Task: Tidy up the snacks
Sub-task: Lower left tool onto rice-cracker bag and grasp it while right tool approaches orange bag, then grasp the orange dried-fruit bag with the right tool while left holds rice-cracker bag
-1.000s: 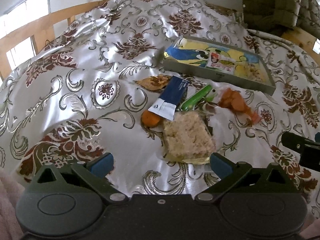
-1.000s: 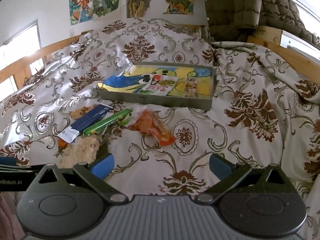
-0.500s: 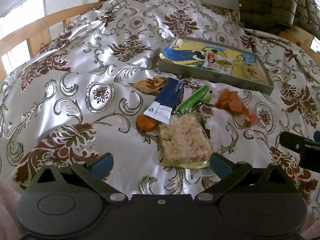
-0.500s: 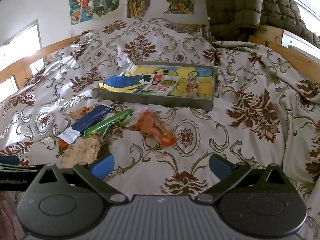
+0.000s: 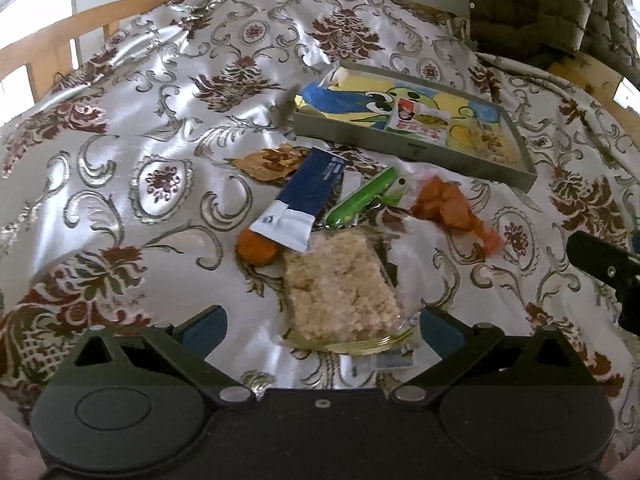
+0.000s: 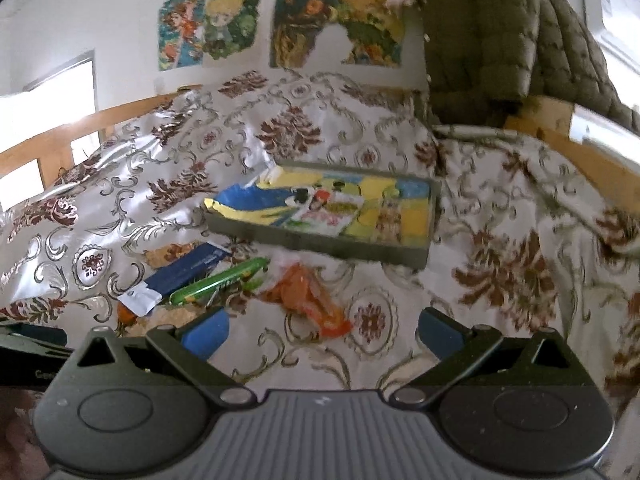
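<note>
Satin bedspread (image 5: pixel 168 92) carries a grey tray (image 5: pixel 404 148); nearer lie the rice-crisp packet (image 5: pixel 340 292), blue wrapper (image 5: pixel 308 196), orange bag (image 5: pixel 448 204) and green stick (image 5: pixel 364 196). Left tool (image 5: pixel 320 322) and right tool (image 6: pixel 324 328) hover spread, empty.

You see a glossy satin floral bedspread (image 5: pixel 168 92), a puffed-rice cake in clear crinkly plastic wrap (image 5: pixel 340 292), a shiny green foil stick packet (image 5: pixel 362 198), and a matt grey rectangular tray (image 5: pixel 404 142).
</note>
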Motion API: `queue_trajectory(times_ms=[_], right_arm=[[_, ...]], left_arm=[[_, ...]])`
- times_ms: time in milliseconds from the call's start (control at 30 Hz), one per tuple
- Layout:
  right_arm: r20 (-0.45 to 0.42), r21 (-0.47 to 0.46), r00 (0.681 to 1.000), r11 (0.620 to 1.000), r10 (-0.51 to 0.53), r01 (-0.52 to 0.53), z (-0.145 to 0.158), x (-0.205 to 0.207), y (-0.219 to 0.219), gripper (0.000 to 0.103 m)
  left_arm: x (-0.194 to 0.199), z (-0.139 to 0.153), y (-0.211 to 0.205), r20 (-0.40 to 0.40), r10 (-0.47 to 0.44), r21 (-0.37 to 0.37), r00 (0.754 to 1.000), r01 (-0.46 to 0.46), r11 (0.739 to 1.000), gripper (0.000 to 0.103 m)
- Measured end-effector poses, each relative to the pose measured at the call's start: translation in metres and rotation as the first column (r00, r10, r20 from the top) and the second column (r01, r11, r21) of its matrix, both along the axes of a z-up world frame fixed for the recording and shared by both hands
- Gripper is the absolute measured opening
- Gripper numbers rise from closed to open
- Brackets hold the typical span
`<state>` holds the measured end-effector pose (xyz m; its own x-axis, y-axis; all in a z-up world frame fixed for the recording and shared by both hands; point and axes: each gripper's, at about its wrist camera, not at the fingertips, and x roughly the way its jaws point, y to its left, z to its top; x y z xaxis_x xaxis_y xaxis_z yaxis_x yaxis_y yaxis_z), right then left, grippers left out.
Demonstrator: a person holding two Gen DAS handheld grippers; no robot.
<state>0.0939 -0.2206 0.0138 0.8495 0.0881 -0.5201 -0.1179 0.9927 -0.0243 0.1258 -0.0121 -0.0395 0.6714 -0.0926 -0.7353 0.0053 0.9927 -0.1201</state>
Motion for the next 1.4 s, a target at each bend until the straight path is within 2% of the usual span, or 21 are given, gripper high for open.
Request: queue_trajectory(times_ms=[67, 300, 467, 633, 700, 767, 933, 1067, 1400], right_arm=[[0.003, -0.012, 1.0, 1.0, 0.027, -0.027, 0.002, 0.004, 0.0, 0.103], [-0.066, -0.029, 0.992, 0.994, 0.104, -0.106, -0.002, 0.024, -0.003, 0.103], [-0.072, -0.06, 0.984, 0.984, 0.163, -0.167, -0.007, 0.046, -0.008, 0.103], [-0.087, -0.058, 0.971, 0.972, 0.221, -0.226, -0.018, 0.078, -0.01, 0.102], [-0.094, -0.055, 0.967, 0.968, 0.238, -0.243, -0.025, 0.091, -0.008, 0.098], [-0.105, -0.064, 0.964, 0.966, 0.245, -0.252, -0.032, 0.104, -0.005, 0.095], [-0.135, -0.052, 0.949, 0.955, 0.284, -0.293, -0.046, 0.126, 0.007, 0.09], [-0.166, -0.069, 0.938, 0.945, 0.305, -0.319, -0.059, 0.137, 0.017, 0.086], [-0.206, -0.106, 0.932, 0.94, 0.299, -0.325, -0.083, 0.16, 0.033, 0.075]], left_arm=[[0.003, -0.002, 0.001, -0.005, 0.0, -0.026, 1.0, 0.0, 1.0, 0.102], [0.02, -0.014, 0.006, -0.047, 0.046, -0.078, 0.998, -0.05, 0.996, 0.102], [0.033, -0.025, 0.004, -0.073, 0.053, -0.125, 0.996, -0.062, 0.99, 0.102], [0.042, -0.034, -0.009, -0.075, 0.01, -0.094, 0.997, -0.017, 0.995, 0.102], [0.044, -0.035, -0.013, -0.065, -0.005, -0.074, 0.998, 0.0, 0.997, 0.1], [0.045, -0.035, -0.015, -0.048, -0.017, -0.07, 0.999, 0.013, 0.997, 0.095], [0.047, -0.038, -0.013, -0.042, -0.001, -0.081, 0.999, -0.002, 0.997, 0.09], [0.049, -0.04, -0.012, -0.036, 0.005, -0.1, 0.999, -0.008, 0.995, 0.08], [0.05, -0.044, -0.013, -0.016, -0.013, -0.117, 1.0, 0.011, 0.993, 0.08]])
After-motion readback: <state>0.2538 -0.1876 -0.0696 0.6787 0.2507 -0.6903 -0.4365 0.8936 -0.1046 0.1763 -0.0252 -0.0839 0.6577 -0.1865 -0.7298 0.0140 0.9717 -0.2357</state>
